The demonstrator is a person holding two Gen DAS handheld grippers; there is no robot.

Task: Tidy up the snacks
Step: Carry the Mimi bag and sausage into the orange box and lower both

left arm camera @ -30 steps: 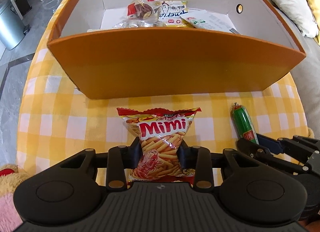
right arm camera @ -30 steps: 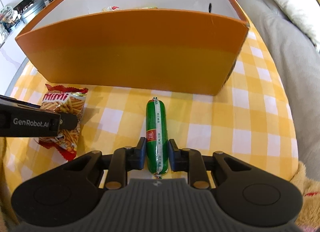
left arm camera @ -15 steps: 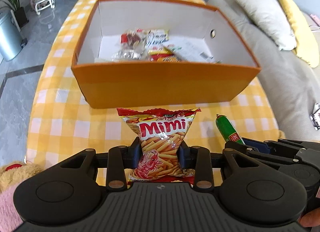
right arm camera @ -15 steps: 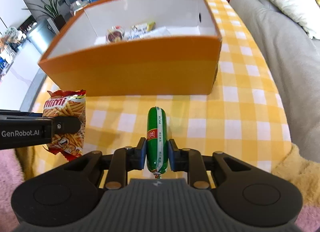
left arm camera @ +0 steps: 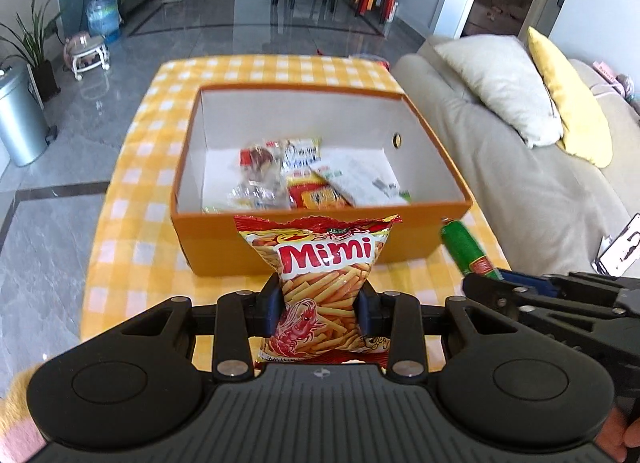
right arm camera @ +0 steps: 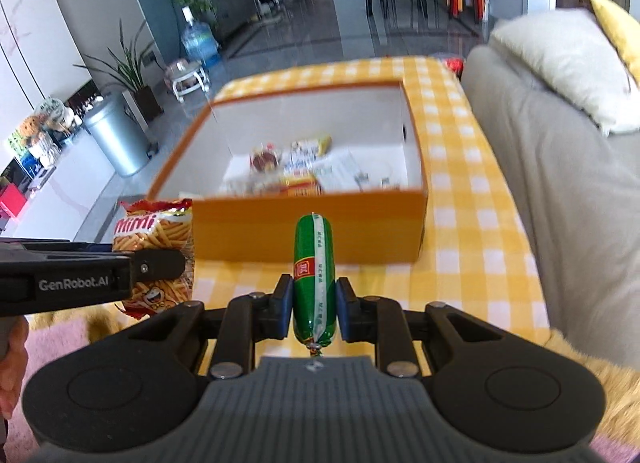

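My left gripper [left arm camera: 319, 305] is shut on a red Mimi snack bag [left arm camera: 324, 263] and holds it in the air, in front of the orange box [left arm camera: 416, 243]. My right gripper [right arm camera: 313, 307] is shut on a green sausage stick [right arm camera: 313, 263], also lifted, before the box's near wall [right arm camera: 304, 227]. The box holds several snack packets [left arm camera: 292, 179]. The Mimi bag [right arm camera: 156, 235] and left gripper show at the left of the right wrist view. The sausage [left arm camera: 466, 249] shows at the right of the left wrist view.
The box sits on a table with a yellow checked cloth [left arm camera: 132, 183]. A grey sofa [left arm camera: 540, 183] with white and yellow cushions runs along the right. A metal bin [left arm camera: 20, 119] and plants stand on the floor at left.
Both grippers have risen well above the table with their snacks. The box now lies lower and farther away, with its inside in plain view.
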